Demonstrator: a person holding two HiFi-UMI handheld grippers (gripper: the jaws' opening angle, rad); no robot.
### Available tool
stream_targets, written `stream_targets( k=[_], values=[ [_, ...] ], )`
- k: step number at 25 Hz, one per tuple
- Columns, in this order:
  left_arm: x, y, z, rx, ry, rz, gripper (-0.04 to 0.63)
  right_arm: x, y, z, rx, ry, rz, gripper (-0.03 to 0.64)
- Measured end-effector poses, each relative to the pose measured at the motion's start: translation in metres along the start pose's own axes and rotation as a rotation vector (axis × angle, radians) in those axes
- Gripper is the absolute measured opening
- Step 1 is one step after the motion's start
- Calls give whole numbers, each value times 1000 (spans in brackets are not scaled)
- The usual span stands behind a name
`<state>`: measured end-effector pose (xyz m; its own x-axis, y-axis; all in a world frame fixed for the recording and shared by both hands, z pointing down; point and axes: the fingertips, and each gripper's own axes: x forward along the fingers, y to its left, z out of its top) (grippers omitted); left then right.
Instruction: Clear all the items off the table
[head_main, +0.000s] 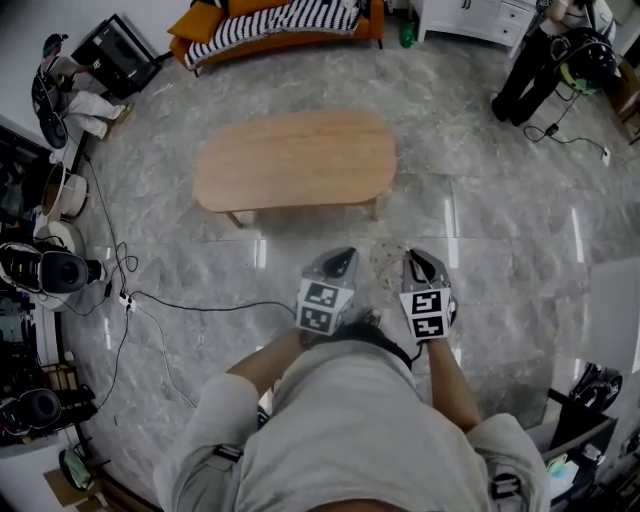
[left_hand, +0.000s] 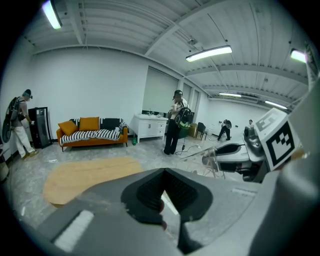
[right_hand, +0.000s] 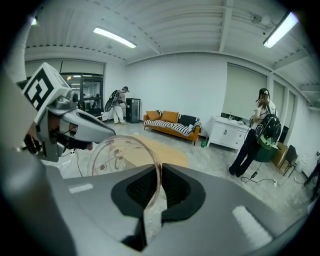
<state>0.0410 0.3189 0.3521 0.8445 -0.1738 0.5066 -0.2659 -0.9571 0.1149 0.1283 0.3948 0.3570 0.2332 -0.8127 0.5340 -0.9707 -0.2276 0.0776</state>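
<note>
Both forearms (head_main: 268, 366) bend in at lower centre, grippers side by side. The left gripper (head_main: 344, 256) has its jaws together. The right gripper (head_main: 416, 258) is clamped on a clear bowl (right_hand: 120, 157).

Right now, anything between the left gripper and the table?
Nothing visible. Only bare floor lies between the left gripper and the wooden table, and no item shows on its top. A cable lies on the floor to the left, outside that path. The right gripper grips a clear dish by its rim.
</note>
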Motion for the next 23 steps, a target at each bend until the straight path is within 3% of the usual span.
stream_targets(
  k=[11,23],
  values=[
    [18,-27,15,37,6,-43,20,-15,-29,-1,15,-23,-77,23],
    [27,-24,14,56,22,-45,20,-6,-44,-1,40,-39,-100,23]
  ],
)
